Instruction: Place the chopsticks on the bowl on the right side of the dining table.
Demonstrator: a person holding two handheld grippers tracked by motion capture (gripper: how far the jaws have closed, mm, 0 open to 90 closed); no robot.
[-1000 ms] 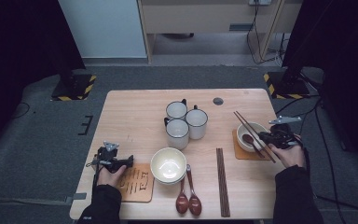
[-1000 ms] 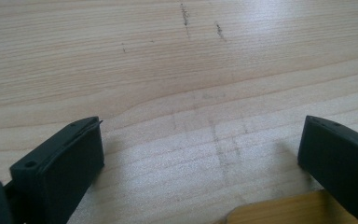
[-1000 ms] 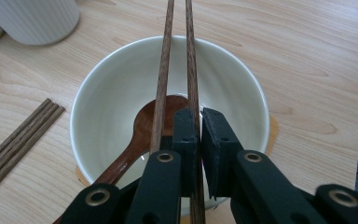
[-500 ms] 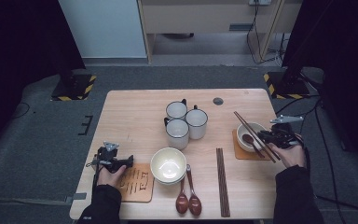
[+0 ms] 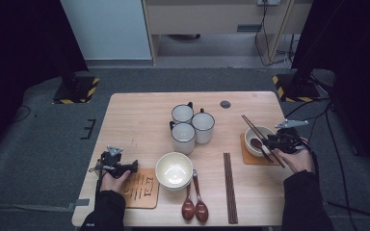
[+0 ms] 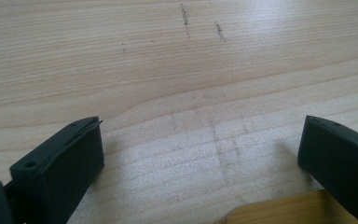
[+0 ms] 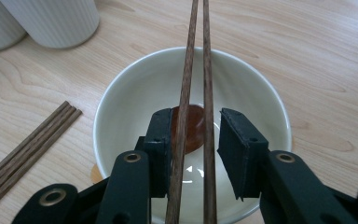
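Lying across the rim of the small bowl (image 7: 261,98) at the table's 3 o'clock edge, the chopstick pair (image 7: 196,70) is framed by the right gripper (image 7: 195,140), whose jaws have just been opening; the left pad touches one stick, the right pad is clear. A brown spoon (image 7: 193,126) is seen inside. The left gripper (image 6: 200,154) is held wide apart over bare table (image 6: 168,56) at 8 o'clock, by a wooden coaster (image 6: 284,212).
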